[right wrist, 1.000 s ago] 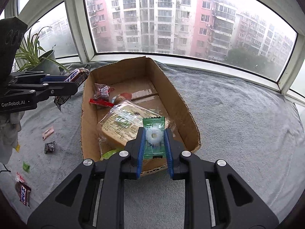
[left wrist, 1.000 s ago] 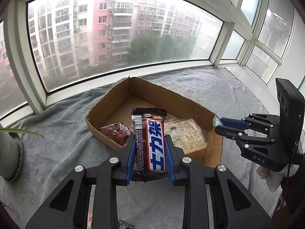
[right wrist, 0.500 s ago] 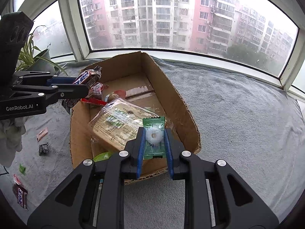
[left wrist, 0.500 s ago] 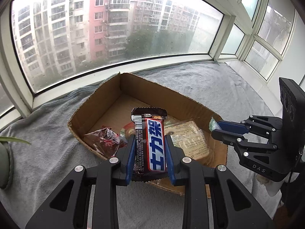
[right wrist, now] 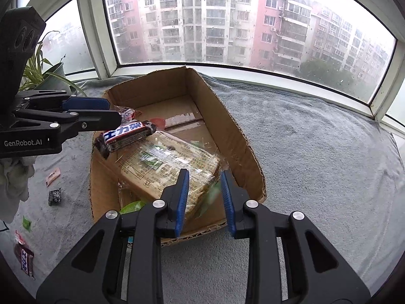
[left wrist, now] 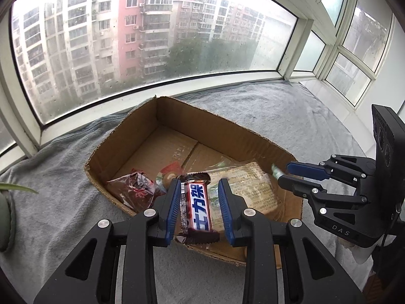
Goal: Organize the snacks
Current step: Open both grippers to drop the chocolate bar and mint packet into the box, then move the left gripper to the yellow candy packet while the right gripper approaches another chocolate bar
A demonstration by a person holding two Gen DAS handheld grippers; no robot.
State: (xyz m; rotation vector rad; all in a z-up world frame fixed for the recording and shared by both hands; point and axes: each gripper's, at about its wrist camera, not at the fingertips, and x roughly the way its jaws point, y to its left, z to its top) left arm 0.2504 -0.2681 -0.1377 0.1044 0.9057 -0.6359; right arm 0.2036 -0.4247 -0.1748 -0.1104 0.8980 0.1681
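Observation:
An open cardboard box (left wrist: 227, 139) (right wrist: 227, 116) sits on a grey blanket and holds a large clear cracker pack (right wrist: 167, 167), a dark red packet (left wrist: 136, 187) and other small snacks. My left gripper (left wrist: 200, 202) is open over the box's near edge; a chocolate bar (left wrist: 197, 210) (right wrist: 126, 134) sits loose between its fingers, tilting down. My right gripper (right wrist: 205, 197) is open over the box's near right corner; a small green candy packet (right wrist: 210, 197), blurred, drops between its fingers.
Several small snacks lie on the blanket left of the box: a pink sachet (right wrist: 53, 176), a black packet (right wrist: 55, 196), a green candy (right wrist: 26, 223), another chocolate bar (right wrist: 25, 258). A potted plant (right wrist: 48, 76) stands at the window's left corner.
Both grippers moved over the box and opened. The chocolate bar has slipped loose in the left gripper. The green packet has left the right gripper's hold and falls.

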